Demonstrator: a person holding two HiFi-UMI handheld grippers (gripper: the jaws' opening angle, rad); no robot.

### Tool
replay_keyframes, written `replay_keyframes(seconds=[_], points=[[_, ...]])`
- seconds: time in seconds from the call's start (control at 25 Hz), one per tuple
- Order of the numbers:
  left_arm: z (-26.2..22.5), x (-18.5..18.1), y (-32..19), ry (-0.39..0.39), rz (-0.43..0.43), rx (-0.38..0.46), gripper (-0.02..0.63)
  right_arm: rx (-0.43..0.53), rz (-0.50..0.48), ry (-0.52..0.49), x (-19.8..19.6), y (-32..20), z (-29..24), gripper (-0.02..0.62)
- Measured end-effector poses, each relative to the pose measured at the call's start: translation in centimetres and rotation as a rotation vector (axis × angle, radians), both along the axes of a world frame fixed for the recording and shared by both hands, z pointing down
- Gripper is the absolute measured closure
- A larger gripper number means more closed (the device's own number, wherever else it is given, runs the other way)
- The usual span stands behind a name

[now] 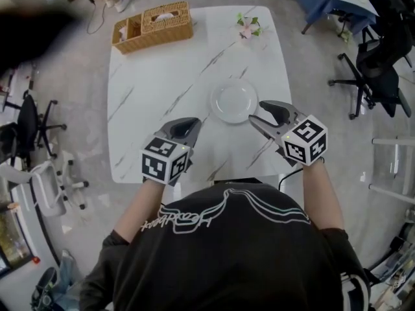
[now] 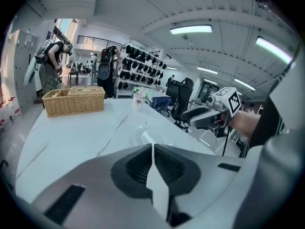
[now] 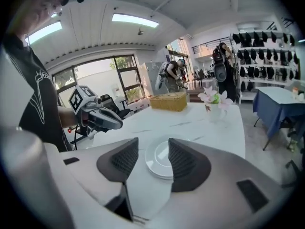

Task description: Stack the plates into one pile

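Observation:
A small pile of white plates point(image 1: 233, 100) rests on the white marble table point(image 1: 155, 83), right of centre; it also shows in the left gripper view point(image 2: 147, 136) and the right gripper view point(image 3: 159, 160). My left gripper point(image 1: 192, 124) hovers over the table's near part, left of the plates, with its jaws pressed together and nothing in them point(image 2: 153, 148). My right gripper point(image 1: 257, 112) hangs just right of the plates, tips close to the rim but apart from it. Its jaws stand open and empty point(image 3: 153, 143), the plates showing through the gap.
A wicker basket point(image 1: 153, 24) stands at the table's far left corner and a small vase of pink flowers point(image 1: 247, 26) at the far right. Office chairs point(image 1: 376, 70) stand on the floor to the right, another chair point(image 1: 29, 125) to the left.

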State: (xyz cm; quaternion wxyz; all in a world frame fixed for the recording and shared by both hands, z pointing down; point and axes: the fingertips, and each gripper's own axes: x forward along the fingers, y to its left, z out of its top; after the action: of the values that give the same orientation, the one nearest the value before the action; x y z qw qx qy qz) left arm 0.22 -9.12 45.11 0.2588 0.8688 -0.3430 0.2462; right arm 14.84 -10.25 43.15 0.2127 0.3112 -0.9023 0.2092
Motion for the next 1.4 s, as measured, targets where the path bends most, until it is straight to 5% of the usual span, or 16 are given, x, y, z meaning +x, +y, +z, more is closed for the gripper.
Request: replay_keyframes(seconds=[0.2, 0.4, 0.88, 1.4], points=[[-4.8, 0.3, 2.4, 0.094, 0.011, 0.068, 0.572, 0.136, -0.030, -0.039, -2.1, 3.5, -4.9, 0.511], [-8.5, 0.8, 5.5, 0.170, 0.033, 0.128, 0.572, 0.223, -0.020, -0.087, -3.7, 7.1, -8.1, 0.566], [-11.6, 0.0, 9.4, 0.255, 0.038, 0.236, 0.572, 0.245, 0.026, -0.273, -4.7, 11.6, -10.8, 0.569], [-10.3, -0.6, 9.9, 0.245, 0.028, 0.233, 0.572, 0.236, 0.040, -0.231, -5.0, 12.3, -9.1, 0.569]])
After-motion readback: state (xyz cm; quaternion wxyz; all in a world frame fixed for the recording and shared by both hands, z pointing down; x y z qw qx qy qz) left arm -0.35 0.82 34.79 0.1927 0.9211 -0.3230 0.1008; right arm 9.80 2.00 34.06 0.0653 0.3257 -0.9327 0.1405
